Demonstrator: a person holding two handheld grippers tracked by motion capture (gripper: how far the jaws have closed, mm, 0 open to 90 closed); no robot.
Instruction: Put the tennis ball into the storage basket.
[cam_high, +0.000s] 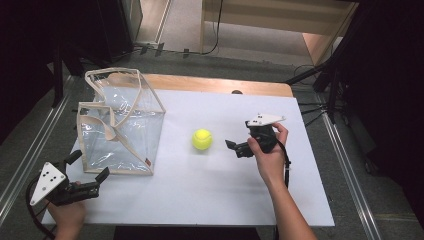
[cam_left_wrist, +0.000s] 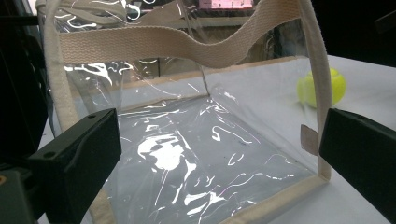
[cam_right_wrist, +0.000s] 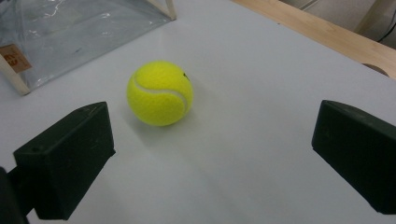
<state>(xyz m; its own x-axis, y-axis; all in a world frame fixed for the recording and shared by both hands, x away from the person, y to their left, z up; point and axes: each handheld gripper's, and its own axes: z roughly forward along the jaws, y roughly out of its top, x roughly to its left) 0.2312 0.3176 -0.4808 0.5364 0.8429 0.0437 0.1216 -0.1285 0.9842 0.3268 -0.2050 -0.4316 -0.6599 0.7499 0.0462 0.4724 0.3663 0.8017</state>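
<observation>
On the white table (cam_high: 215, 200) between my two hands nothing blocks the way: the sheet around the tennis ball (cam_high: 202, 139) is bare, with a strip of bare wood along the far edge. Off to the left stands a clear plastic bag (cam_high: 120, 125) with cream fabric trim and straps, upright and open at the top; through its walls I can see that it holds nothing, only glare on the plastic. My left gripper (cam_high: 87, 167) sits at the near left corner of the table, jaws spread wide and pointed at the bag's near lower edge, close to it but not touching. My right gripper (cam_high: 231, 145) hangs just to the right of the ball, jaws wide apart and aimed toward it, gripping nothing. From the right gripper view the ball (cam_right_wrist: 160, 93) lies ahead of the jaws, nearer the left one, resting on the table, with a gap between it and the bag (cam_right_wrist: 70, 32).
</observation>
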